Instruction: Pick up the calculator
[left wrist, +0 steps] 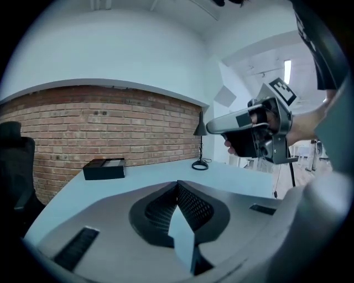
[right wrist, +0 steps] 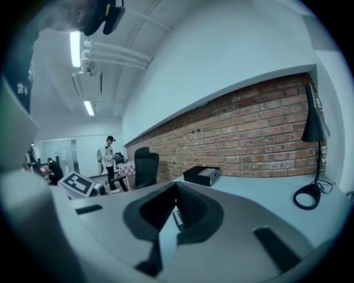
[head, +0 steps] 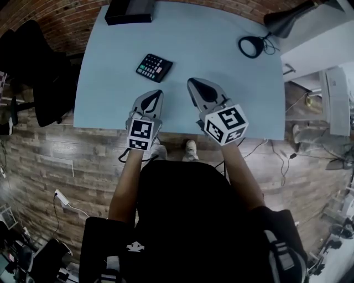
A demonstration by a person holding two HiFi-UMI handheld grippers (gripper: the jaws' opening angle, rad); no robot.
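Observation:
The calculator (head: 154,67), black with coloured keys, lies flat on the light blue table (head: 221,61), left of the middle. My left gripper (head: 153,99) hovers over the table's near edge, just short of the calculator, with its jaws together and nothing in them. My right gripper (head: 195,87) is beside it on the right, also shut and empty, pointing past the calculator's right side. In the right gripper view (right wrist: 177,188) a strip of calculator keys (right wrist: 177,220) shows through the slit under the jaws. The left gripper view (left wrist: 178,185) does not show the calculator.
A black box (head: 129,11) sits at the table's far left edge. A desk lamp's round base (head: 251,46) and cable are at the far right. A black office chair (head: 38,72) stands left of the table, by the brick wall. People stand far off in the right gripper view.

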